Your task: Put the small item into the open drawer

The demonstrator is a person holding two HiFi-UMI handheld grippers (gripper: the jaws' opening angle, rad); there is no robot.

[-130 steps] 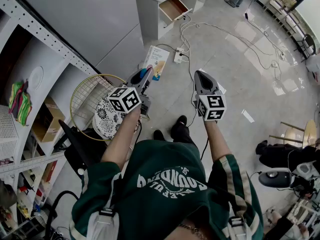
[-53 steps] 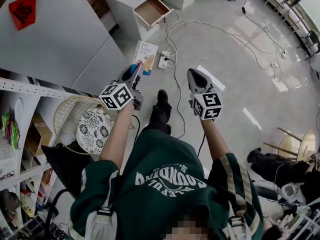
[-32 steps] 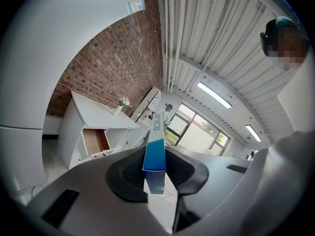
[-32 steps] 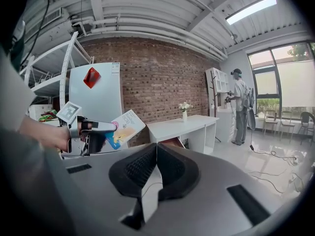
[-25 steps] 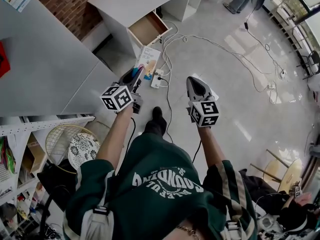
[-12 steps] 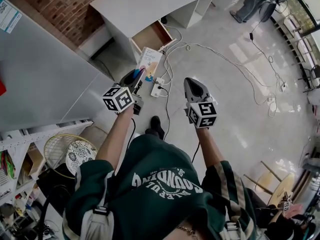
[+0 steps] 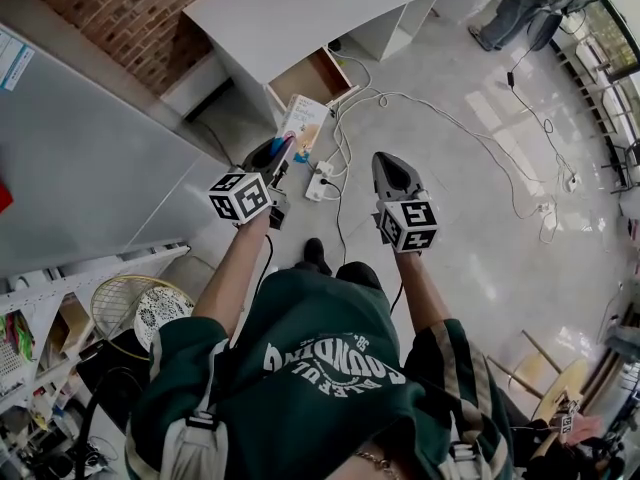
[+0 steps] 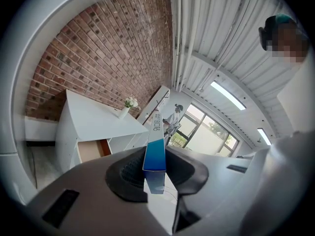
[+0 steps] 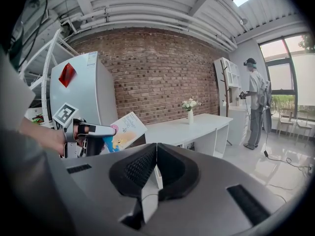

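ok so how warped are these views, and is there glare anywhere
Left gripper view: heavy fisheye, the brick wall bows and the corners go black. Right gripper view: same black corners, the window is blown out white. Head view: milder bend, bright glare patches on the shiny floor.

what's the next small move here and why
Probably step forward and bring the left gripper toward the open drawer. Its fingers are shut on the book, which hangs over the floor short of the drawer. The right gripper is shut and empty.
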